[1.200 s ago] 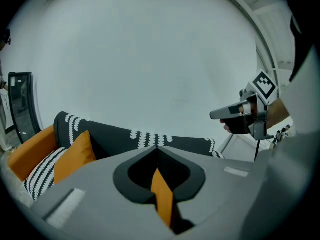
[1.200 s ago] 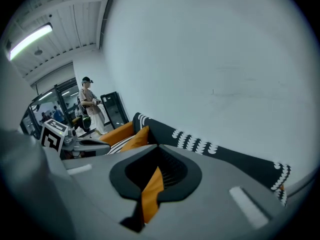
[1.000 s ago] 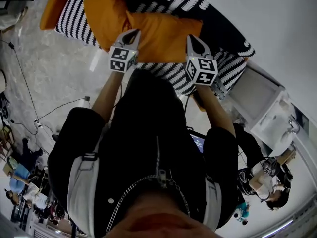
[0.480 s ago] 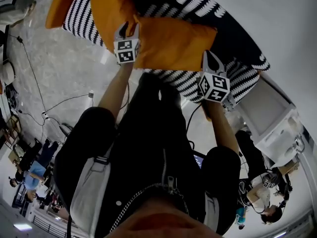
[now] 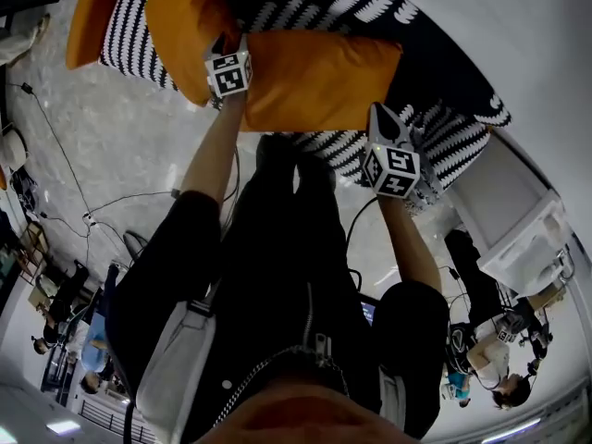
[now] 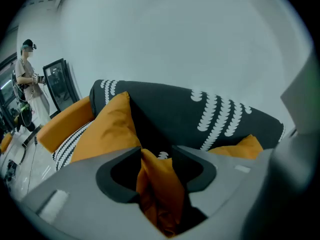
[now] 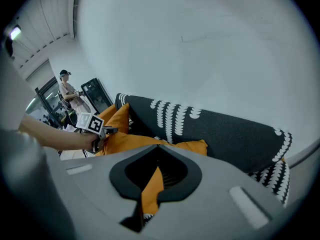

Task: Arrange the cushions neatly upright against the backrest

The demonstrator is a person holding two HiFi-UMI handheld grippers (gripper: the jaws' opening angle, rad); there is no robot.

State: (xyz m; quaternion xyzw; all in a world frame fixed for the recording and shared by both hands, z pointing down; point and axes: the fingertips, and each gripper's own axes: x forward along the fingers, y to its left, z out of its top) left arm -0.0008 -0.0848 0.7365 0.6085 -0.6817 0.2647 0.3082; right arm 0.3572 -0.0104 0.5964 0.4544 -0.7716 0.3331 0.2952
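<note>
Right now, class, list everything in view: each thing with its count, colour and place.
Sofa: one, black back with white marks, striped seat, against the white wall.
Middle cushion: one, orange, on the sofa between the grippers.
Left cushion: one, orange, leaning on the back.
End piece: one, orange, sofa's left end; cushion or armrest, unclear.
Cables: few, dark, grey floor.
Unit: one, white, right of sofa.
Bystanders: several, picture edges.
Jacket: one, black, below.
Left hand-held gripper: one, grey; jaws have just been opening, cushion fabric between them.
Right hand-held gripper: one, grey, shut on middle cushion.
</note>
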